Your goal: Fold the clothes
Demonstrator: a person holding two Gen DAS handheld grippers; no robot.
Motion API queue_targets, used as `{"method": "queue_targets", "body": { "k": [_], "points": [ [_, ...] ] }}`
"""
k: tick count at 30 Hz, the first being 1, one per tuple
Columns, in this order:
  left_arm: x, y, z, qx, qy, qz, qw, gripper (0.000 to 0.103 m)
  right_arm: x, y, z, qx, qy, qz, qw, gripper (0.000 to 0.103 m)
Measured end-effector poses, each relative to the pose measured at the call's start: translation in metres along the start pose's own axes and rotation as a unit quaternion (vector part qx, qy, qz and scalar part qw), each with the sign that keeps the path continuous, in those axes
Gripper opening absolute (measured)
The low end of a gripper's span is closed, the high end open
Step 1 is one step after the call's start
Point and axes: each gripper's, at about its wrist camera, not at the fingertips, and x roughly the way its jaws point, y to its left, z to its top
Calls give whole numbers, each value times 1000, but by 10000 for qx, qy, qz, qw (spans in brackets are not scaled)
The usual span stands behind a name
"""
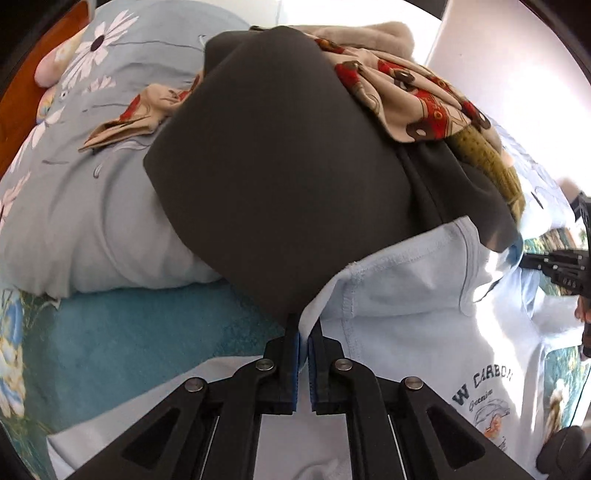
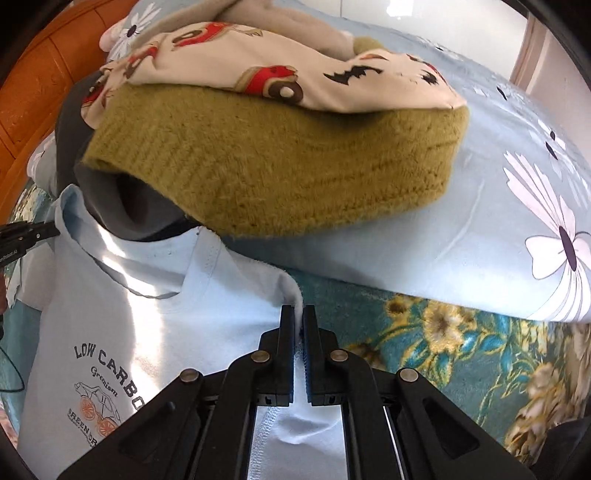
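Pinching the pale blue T-shirt at its left shoulder, my left gripper is clamped on cloth; my right gripper clamps the other shoulder, keeping the printed front spread on the bed. Its hem is cut off; the dark garment covers the collar's far edge.

Sunlit bed, orange headboard

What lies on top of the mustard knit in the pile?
A cream cloth with red car prints drapes over the mustard knit; a beige garment lies above that. Whatever lies deeper in the pile is covered.
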Motion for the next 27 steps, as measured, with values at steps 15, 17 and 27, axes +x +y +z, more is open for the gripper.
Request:
{"method": "queue_targets", "body": {
  "k": [15,17,27],
  "points": [
    [-119,72,-101,-1091,-328,1307,9849,51,-106,-12,-36,304,-662,-109,9973,43],
    [-118,89,-119,-1215,-159,1547,9803,51,-108,-16,-58,518,-604,-110,9968,43],
    [-84,123,-139,-1570,192,1450,9767,51,-121,-14,-104,1431,-368,84,9890,43]
  ]
}}
